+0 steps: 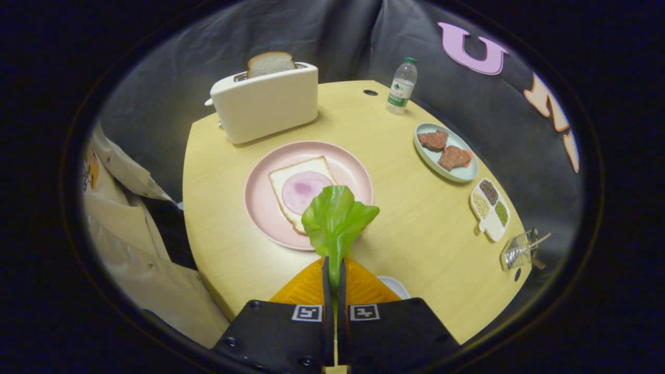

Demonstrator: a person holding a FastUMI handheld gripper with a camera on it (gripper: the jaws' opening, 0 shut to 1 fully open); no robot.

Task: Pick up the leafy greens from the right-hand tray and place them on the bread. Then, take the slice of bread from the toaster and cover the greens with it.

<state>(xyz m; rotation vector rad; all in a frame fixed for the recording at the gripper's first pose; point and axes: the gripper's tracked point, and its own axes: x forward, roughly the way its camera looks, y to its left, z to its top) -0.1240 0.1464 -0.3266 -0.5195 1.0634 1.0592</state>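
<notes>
My gripper [333, 266] is shut on the stem of a leafy green [335, 215], which stands up from between the fingers above the yellow table. Just beyond the leaf lies a pink plate [260, 208] holding a slice of bread [283, 179] with a round pink slice of ham [304, 189] on top. The leaf's tip overlaps the near right corner of that bread in the view. Further back stands a cream toaster [267, 101] with a second bread slice [270, 63] sticking out of its slot.
A pale blue plate [460, 174] with two brown meat patties lies to the right. Near it are a white divided dish [491, 213] of grains and a small wire basket [519, 250]. A water bottle [401, 85] stands at the back. A person's beige sleeve [140, 249] is at left.
</notes>
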